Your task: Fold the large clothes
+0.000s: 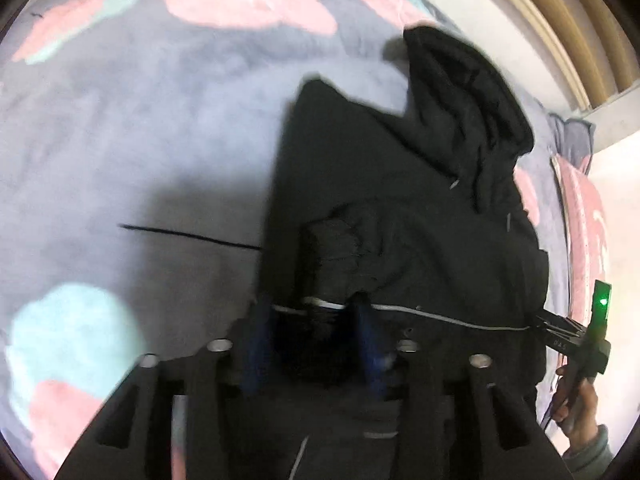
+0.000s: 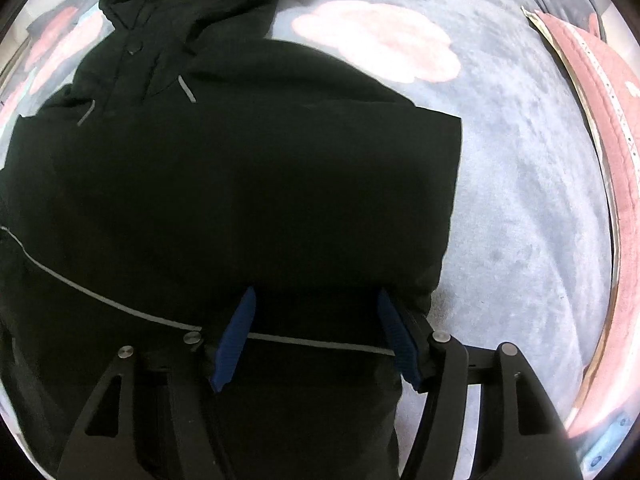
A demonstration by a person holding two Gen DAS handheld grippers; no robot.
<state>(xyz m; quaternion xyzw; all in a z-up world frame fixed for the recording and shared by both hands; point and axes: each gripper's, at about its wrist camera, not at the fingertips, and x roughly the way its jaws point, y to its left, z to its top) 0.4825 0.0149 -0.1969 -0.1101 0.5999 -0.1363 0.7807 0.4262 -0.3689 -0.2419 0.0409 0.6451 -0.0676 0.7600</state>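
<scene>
A black hooded jacket (image 1: 400,200) lies on a grey bedspread, hood (image 1: 464,104) pointing away, sleeves folded in. A thin grey reflective stripe (image 1: 460,318) crosses it near me. My left gripper (image 1: 314,312) has its blue fingers apart over the near part of the jacket, straddling a bunched cuff. In the right wrist view the jacket (image 2: 240,168) fills the left and centre. My right gripper (image 2: 316,300) is open, its blue fingers (image 2: 240,328) resting on the cloth across the stripe. The right gripper also shows in the left wrist view (image 1: 576,332), held by a hand.
The bedspread (image 1: 140,140) is grey with pink and teal blotches. A pink pillow (image 2: 612,128) lies along the right edge. A wooden frame (image 1: 560,20) and a wall stand beyond the bed. A thin dark cord (image 1: 188,234) lies left of the jacket.
</scene>
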